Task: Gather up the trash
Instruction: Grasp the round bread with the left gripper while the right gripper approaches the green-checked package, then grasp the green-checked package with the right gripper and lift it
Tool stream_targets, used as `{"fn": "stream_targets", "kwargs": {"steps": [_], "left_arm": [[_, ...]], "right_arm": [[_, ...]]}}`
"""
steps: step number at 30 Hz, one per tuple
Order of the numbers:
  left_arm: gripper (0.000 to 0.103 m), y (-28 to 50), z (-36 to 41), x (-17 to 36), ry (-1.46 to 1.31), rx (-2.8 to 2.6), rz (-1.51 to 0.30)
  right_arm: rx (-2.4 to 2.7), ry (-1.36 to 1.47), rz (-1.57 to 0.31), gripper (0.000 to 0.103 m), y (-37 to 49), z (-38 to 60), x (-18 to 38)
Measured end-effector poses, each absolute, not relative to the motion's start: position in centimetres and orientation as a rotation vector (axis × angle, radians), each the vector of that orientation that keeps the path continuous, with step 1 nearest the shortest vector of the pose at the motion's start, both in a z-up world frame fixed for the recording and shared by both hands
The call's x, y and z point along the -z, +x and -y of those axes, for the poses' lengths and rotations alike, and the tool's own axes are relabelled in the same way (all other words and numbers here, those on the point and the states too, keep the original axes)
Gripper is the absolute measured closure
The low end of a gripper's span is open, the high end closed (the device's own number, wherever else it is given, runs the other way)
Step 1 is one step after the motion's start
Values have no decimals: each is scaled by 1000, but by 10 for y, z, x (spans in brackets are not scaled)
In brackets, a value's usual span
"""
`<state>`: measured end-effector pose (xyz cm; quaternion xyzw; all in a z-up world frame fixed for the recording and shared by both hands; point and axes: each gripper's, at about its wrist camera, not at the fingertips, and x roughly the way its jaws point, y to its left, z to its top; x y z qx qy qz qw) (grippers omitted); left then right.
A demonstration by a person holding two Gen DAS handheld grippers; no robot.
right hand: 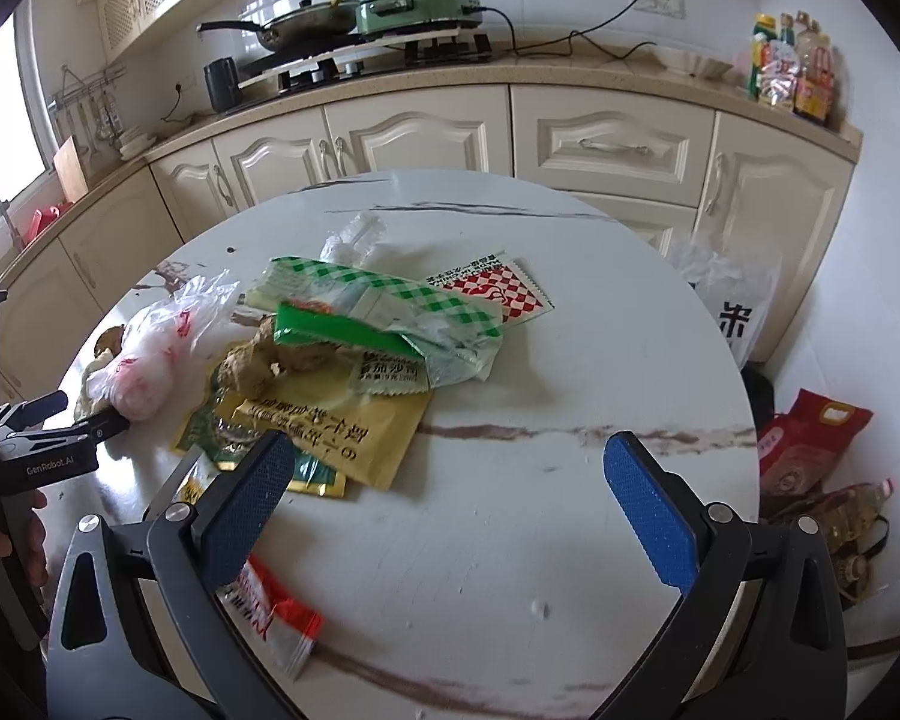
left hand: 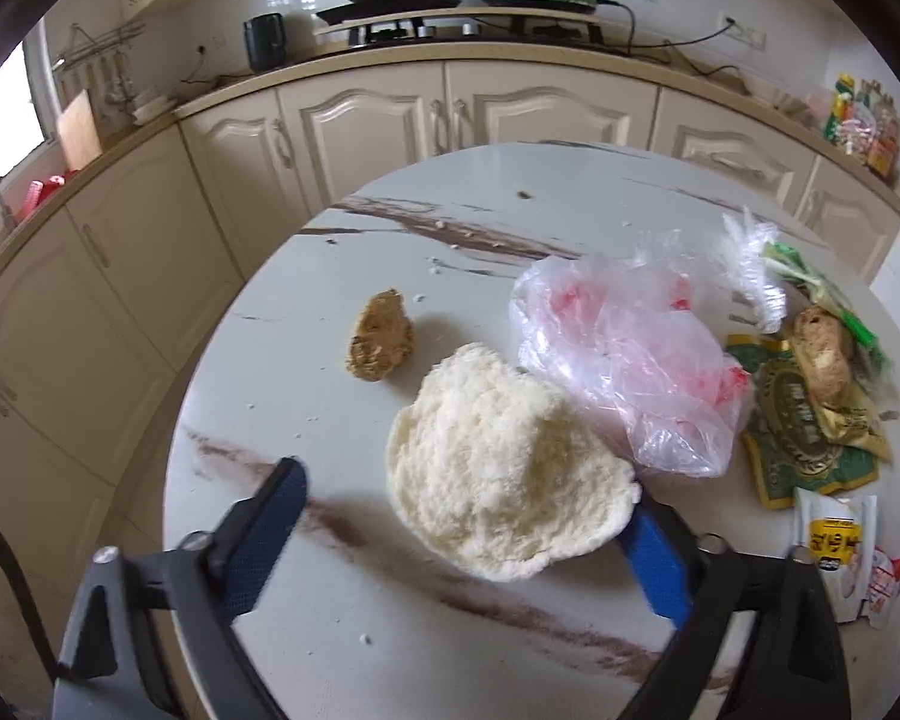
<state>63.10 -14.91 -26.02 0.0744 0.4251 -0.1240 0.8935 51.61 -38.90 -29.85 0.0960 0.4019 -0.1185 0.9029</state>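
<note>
On the round marble table (left hand: 330,612) lies a white torn bread piece (left hand: 492,468), partly between the fingers of my left gripper (left hand: 462,516), which is open; the bread covers the right fingertip. A brown bread chunk (left hand: 381,336) lies beyond it. A crumpled clear plastic bag (left hand: 624,354) sits to the right, also in the right wrist view (right hand: 156,348). Wrappers pile up mid-table: a green checked wrapper (right hand: 384,306), a yellow packet (right hand: 336,426), a red checked sachet (right hand: 504,294), a brown chunk (right hand: 258,366). My right gripper (right hand: 444,480) is open and empty above the table (right hand: 510,540).
A red-and-white wrapper (right hand: 276,612) lies under my right gripper's left finger. Cream cabinets (right hand: 612,144) and a counter with a pan (right hand: 306,24) and green cooker (right hand: 426,0) stand behind. Bags and a bottle (right hand: 822,480) sit on the floor at the right.
</note>
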Motion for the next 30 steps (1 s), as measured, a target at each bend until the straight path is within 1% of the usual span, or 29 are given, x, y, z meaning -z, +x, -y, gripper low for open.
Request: {"fn": "stream_targets", "kwargs": {"steps": [2,4,5,11,19,20,21,22,23,25,27,28,30], "left_arm": [[39,630,146,261,136,286,-876],[49,627,141,260,124,301,-866],[51,624,139,260,127,299,-864],[54,599,126,257,105,327,-851],[54,561,110,241,89,375,-832],[54,559,110,240,88,377,-832],[54,556,109,239,87,380,-831],[54,553,107,237,84,383,-830],[54,551,106,236,90,398,-832],[54,547,103,234,82,403,-831],[54,542,100,229,74,415,-826],[54,540,99,225,69,419,-825],[55,536,97,218,56,429,-811]], "right_arm": [[240,178,-839,0,523,389,300],[229,137,-850,0,533,387,300],[219,107,-862,0,541,386,301],[204,-34,-914,0,574,377,310],[217,-349,-885,1,613,352,317],[201,-358,-881,10,616,350,317],[156,-334,-899,31,620,350,319],[115,-303,-924,40,624,351,321],[85,-284,-936,55,625,351,323],[77,-287,-938,58,626,350,325],[65,-264,-914,78,620,349,319],[66,-245,-899,80,616,350,313],[60,-218,-871,88,609,356,302]]}}
